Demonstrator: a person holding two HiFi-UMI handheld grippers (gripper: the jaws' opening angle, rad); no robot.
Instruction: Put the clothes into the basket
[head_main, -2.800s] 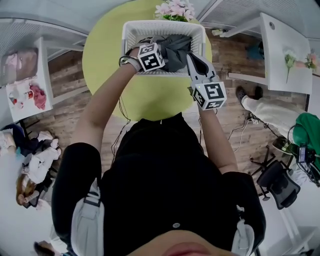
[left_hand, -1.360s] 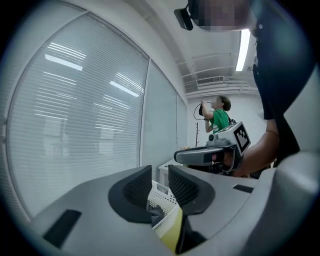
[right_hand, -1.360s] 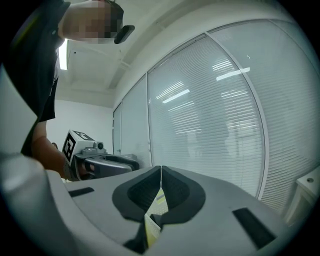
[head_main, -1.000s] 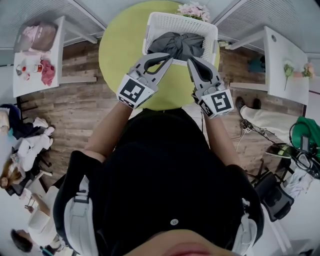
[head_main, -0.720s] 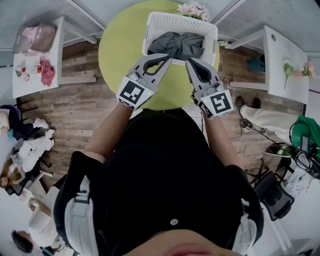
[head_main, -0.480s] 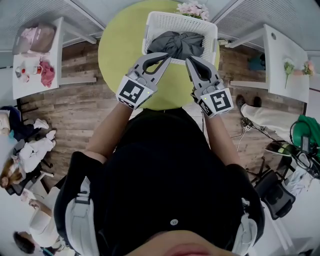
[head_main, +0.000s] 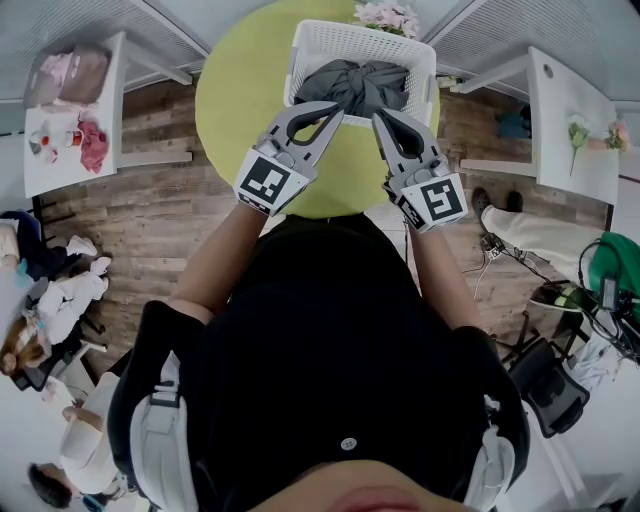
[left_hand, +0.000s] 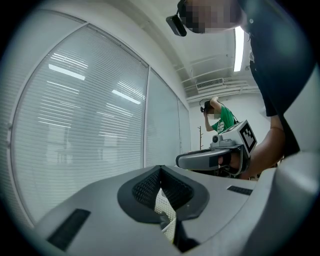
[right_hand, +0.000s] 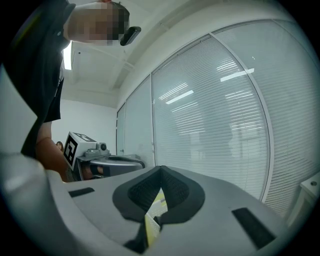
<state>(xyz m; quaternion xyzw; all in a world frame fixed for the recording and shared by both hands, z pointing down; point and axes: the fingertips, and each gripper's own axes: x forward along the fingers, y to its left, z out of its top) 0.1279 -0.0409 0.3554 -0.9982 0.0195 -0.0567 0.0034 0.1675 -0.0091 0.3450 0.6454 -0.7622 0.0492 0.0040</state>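
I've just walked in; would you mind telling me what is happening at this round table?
A person stands at the yellow-green table with tongs in each hand. The dark grey clothes lie bundled in the white basket on it. The left tongs and right tongs are both shut and empty, held side by side with their tips over the basket's near edge in the head view. The clothes look to be already put in.
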